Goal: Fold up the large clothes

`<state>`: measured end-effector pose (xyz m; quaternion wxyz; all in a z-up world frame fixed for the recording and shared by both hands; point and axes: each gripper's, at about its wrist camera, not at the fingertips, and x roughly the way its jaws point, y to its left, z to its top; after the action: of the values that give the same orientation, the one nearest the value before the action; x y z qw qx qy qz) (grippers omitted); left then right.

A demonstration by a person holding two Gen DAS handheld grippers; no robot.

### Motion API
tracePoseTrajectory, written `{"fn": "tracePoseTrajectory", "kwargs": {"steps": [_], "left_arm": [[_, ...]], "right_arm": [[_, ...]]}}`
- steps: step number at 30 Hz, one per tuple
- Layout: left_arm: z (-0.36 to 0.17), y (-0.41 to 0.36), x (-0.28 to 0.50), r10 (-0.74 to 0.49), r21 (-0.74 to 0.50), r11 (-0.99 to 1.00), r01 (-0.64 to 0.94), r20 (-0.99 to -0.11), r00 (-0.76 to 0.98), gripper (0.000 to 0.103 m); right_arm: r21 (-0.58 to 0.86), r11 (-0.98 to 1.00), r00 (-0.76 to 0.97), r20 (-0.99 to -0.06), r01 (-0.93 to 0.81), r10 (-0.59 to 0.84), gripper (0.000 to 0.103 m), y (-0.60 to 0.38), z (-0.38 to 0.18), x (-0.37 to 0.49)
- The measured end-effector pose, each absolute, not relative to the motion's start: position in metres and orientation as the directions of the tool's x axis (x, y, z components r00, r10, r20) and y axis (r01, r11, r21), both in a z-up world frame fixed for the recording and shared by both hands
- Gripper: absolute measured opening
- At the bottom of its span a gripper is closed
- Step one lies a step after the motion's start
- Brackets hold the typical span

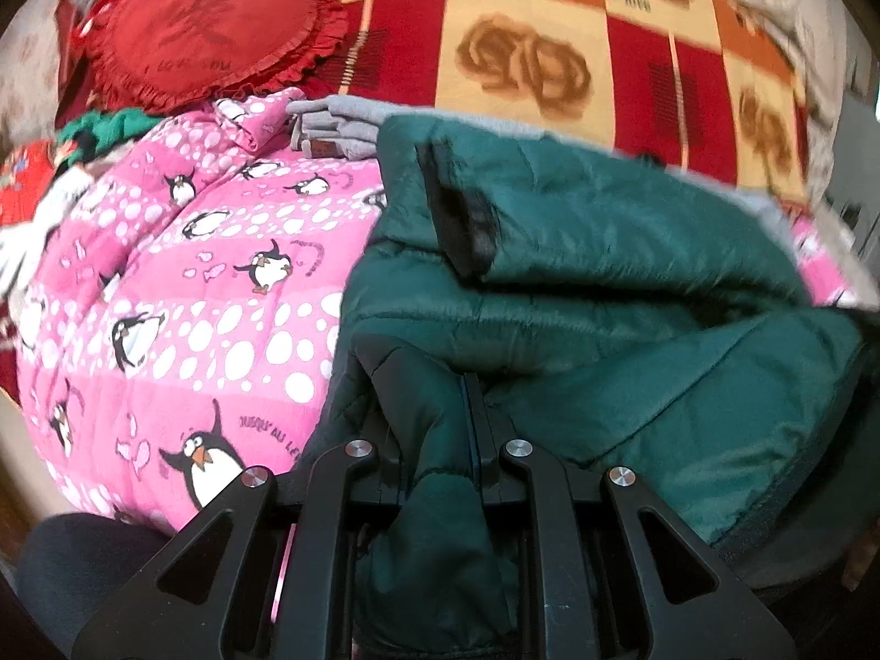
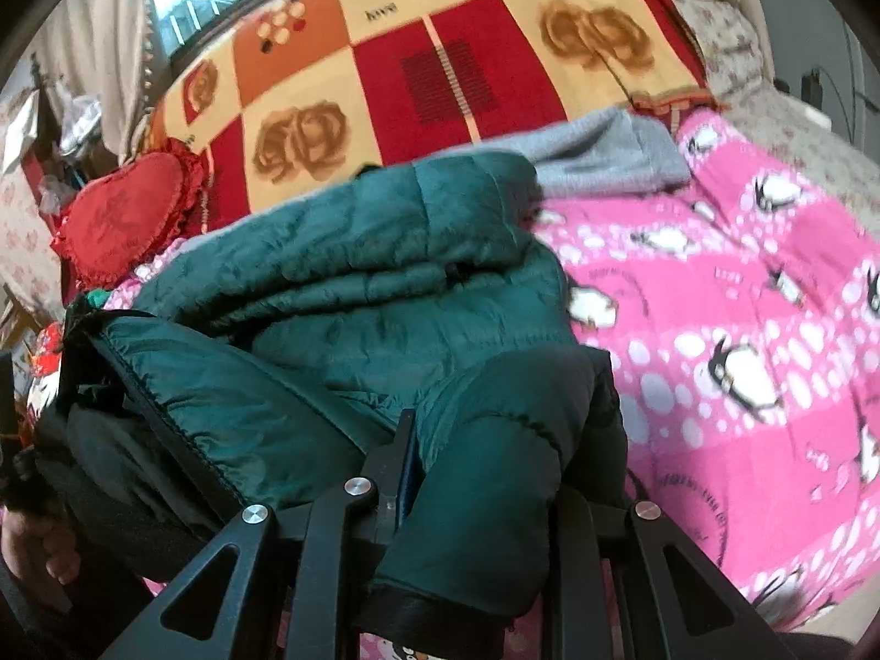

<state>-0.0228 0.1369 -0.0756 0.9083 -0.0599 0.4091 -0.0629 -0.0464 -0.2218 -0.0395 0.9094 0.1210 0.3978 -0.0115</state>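
Bedding point(image 1: 181, 297) bears grey folded clothes point(image 1: 335, 129), left view only; both tools grip jacket point(image 1: 632, 253).

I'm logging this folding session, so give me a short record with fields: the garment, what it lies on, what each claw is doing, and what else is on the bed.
garment: green puffer jacket, partly folded, one sleeve laid across its body
surface: pink penguin quilt over a red and orange checked blanket
left claw: shut on a bunch of jacket fabric
right claw: shut on another bunch of the jacket
nearby: red heart-shaped cushion; folded grey garment beyond the jacket
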Motion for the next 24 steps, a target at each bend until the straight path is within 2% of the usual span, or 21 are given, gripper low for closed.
{"fn": "tracePoseTrajectory", "kwargs": {"steps": [6,11,15,20,24], "left_arm": [[-0.030,0.166,-0.046,-0.232,-0.273,0.960,0.062,-0.651,0.722,0.014],[0.018,0.182,-0.053,-0.278,-0.318,0.942,0.107,-0.562,0.779,0.014],[0.048,0.184,-0.028,-0.293,-0.313,0.940,0.138,-0.526,0.799,0.014],[0.061,0.171,0.028,-0.274,-0.276,0.951,0.137,-0.552,0.788,0.014],[0.044,0.159,0.089,-0.251,-0.246,0.962,0.120,-0.617,0.746,0.014]], "right_arm": [[0.220,0.974,0.777,-0.623,0.060,0.093,0.020,-0.228,0.016,-0.061],[0.196,0.981,0.850,-0.514,-0.014,0.115,0.020,-0.227,0.055,-0.055],[0.223,0.974,0.869,-0.474,-0.036,0.140,0.020,-0.234,0.071,-0.025],[0.231,0.973,0.864,-0.483,-0.030,0.142,0.020,-0.238,0.073,0.026],[0.247,0.969,0.819,-0.555,-0.002,0.143,0.020,-0.247,0.049,0.086]]}}
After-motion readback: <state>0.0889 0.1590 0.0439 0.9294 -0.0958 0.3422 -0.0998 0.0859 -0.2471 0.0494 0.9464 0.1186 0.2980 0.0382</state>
